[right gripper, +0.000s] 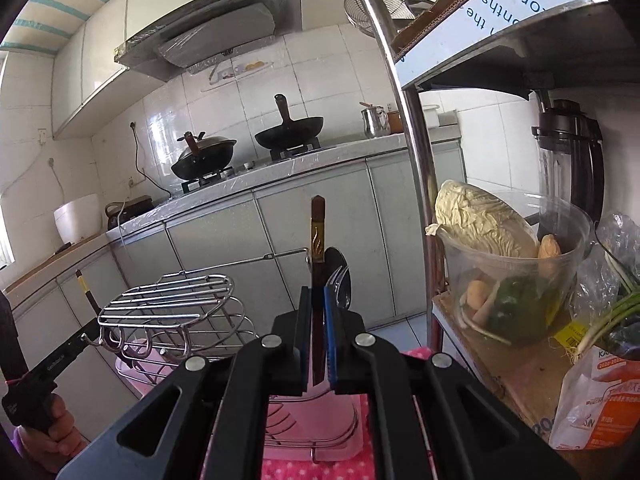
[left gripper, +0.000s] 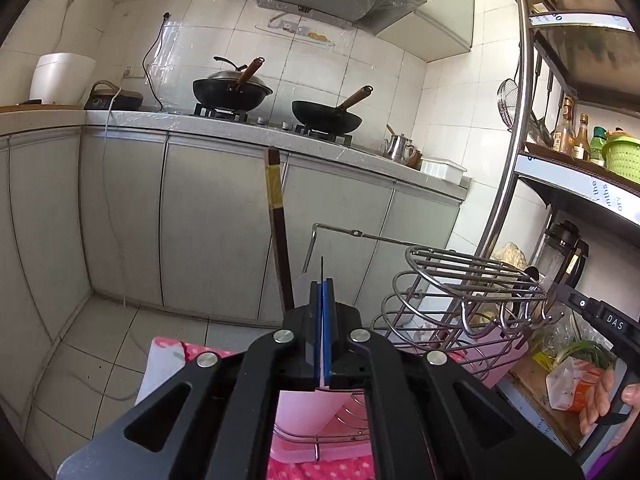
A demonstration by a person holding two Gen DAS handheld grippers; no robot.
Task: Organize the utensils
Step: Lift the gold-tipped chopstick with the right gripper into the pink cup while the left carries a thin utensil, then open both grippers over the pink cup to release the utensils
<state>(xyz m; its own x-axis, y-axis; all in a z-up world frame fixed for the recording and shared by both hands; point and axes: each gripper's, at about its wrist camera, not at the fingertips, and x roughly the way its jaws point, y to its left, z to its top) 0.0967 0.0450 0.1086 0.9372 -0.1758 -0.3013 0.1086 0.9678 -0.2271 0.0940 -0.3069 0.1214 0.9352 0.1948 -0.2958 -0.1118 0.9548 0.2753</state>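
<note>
Right gripper (right gripper: 318, 332) clenched on a chopstick (right gripper: 318, 280), upright at frame centre. Left gripper (left gripper: 322, 320) closed, whether around its own chopstick (left gripper: 280, 232) I can't tell. Sticks look light, stiff, slick; grip mid-shaft.

A: What carries the items?
B: I see a pink polka-dot cloth (right gripper: 288, 470) as the surface. A pink tray (right gripper: 344, 450) lies directly on it.
A: And on the tray?
B: A wire rack (left gripper: 460, 300) stands in it.
</note>
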